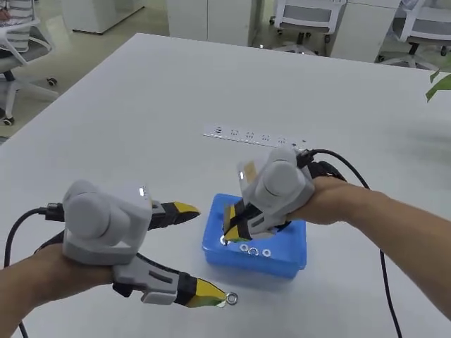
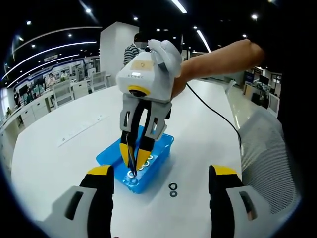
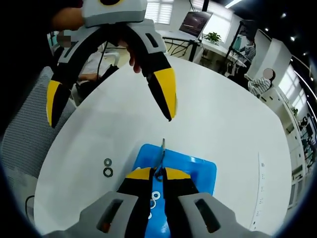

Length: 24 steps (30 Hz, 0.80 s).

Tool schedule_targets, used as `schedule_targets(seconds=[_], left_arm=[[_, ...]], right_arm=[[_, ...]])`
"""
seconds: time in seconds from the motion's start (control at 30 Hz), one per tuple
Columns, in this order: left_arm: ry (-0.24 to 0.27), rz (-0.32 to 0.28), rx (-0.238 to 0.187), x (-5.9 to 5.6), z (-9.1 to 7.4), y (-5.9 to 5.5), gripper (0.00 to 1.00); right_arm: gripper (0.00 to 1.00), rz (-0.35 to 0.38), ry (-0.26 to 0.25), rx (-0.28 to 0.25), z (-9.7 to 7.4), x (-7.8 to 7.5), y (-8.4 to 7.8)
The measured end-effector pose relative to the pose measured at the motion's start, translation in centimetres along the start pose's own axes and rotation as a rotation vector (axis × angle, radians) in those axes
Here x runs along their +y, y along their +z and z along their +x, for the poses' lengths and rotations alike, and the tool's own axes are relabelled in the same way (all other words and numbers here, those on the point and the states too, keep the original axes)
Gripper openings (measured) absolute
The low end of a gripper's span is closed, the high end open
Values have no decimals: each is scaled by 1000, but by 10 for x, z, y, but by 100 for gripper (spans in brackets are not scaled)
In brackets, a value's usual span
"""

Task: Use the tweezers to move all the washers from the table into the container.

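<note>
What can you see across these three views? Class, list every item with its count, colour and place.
table: one, white, under everything
container: one, blue, near the table's front
washers in the container: at least three, silvery, on its floor
washers on the table: two, side by side, beside the container
tweezers: one, metal, pointing into the container
power strip: one, white, beyond the container
office chairs: several, white-framed, past the table
left gripper: grey, yellow-tipped, open
right gripper: same colours, shut on the tweezers
</note>
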<state>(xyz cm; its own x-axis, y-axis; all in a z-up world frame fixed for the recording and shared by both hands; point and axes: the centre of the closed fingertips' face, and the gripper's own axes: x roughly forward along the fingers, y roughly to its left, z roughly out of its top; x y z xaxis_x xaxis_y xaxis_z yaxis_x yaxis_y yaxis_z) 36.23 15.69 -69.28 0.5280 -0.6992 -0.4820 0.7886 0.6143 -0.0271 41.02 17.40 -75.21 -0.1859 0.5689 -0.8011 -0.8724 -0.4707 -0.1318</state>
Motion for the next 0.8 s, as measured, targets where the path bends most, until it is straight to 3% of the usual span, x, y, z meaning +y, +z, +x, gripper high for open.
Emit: schedule_targets(seconds=[0.37,0.8], left_arm=[[2,47,7,16,7,5,55],[-9,95,10,31,22,14,29]], right_arm=[[9,20,19,15,9,3,-10],[9,28,20,12,9,4,-11]])
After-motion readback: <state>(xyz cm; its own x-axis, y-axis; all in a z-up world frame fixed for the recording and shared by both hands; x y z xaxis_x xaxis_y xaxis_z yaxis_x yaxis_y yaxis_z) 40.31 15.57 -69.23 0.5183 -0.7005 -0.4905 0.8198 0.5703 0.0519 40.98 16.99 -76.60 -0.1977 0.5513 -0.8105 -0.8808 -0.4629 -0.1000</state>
